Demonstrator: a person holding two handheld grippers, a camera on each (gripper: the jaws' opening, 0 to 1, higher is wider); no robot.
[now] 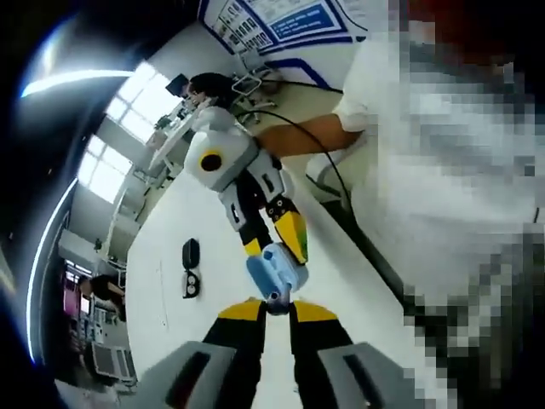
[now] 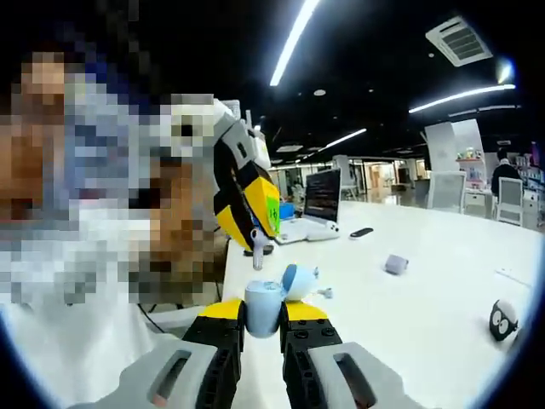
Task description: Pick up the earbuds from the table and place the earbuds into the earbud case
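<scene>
My right gripper is shut on a light blue earbud case, whose lid stands open to the right. In the right gripper view my left gripper comes in from the left above the case, its yellow jaws shut on a white earbud with the stem pointing down. In the left gripper view the earbud shows as a small dark tip between my left gripper's jaws. It sits right at the blue case held by the right gripper. Both hang above the white table.
A person in a white shirt stands close by, with a black cable alongside. On the table lie a black object, a laptop, a black phone, a small grey item and a round black thing.
</scene>
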